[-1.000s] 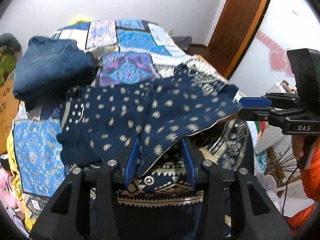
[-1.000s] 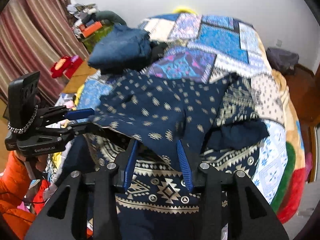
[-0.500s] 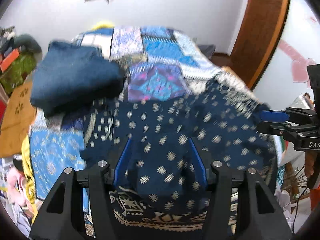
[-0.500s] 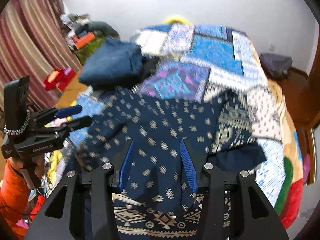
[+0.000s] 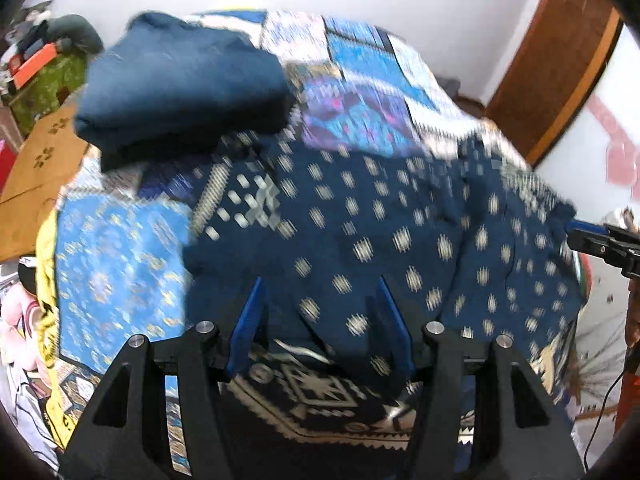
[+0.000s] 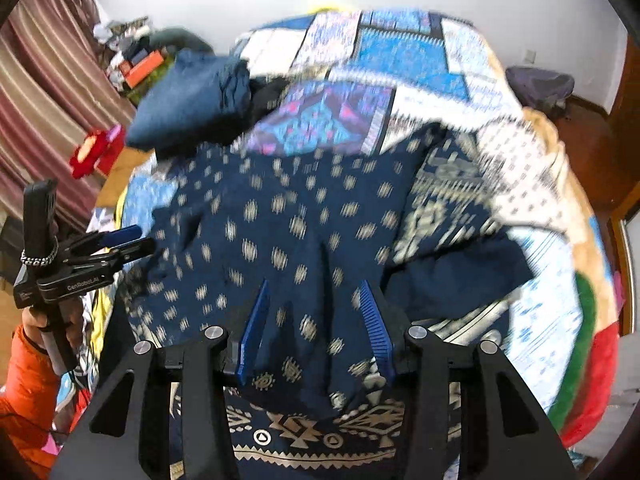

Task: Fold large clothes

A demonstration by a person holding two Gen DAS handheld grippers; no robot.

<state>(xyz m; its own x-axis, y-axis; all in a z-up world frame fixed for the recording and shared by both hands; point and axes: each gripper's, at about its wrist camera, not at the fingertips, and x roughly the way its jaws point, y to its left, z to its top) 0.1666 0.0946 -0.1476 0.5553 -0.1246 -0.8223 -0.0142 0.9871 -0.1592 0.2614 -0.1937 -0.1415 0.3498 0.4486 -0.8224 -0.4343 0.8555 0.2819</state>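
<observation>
Left hand-held gripper open | navy patterned garment folded, blurred

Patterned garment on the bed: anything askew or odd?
Yes. The navy patterned garment lies rumpled, not flat: its right side is bunched into a crooked fold on the quilt, and the near edge drapes loosely between the right gripper fingers.

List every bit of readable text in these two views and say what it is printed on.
"GenRobot.AI": white lettering on the black body of the left gripper, seen in the right wrist view.
A small white mark just left of it on the same body: too small to read.
The patterned garment, the quilt and the cardboard carry only patterns, no words.
</observation>
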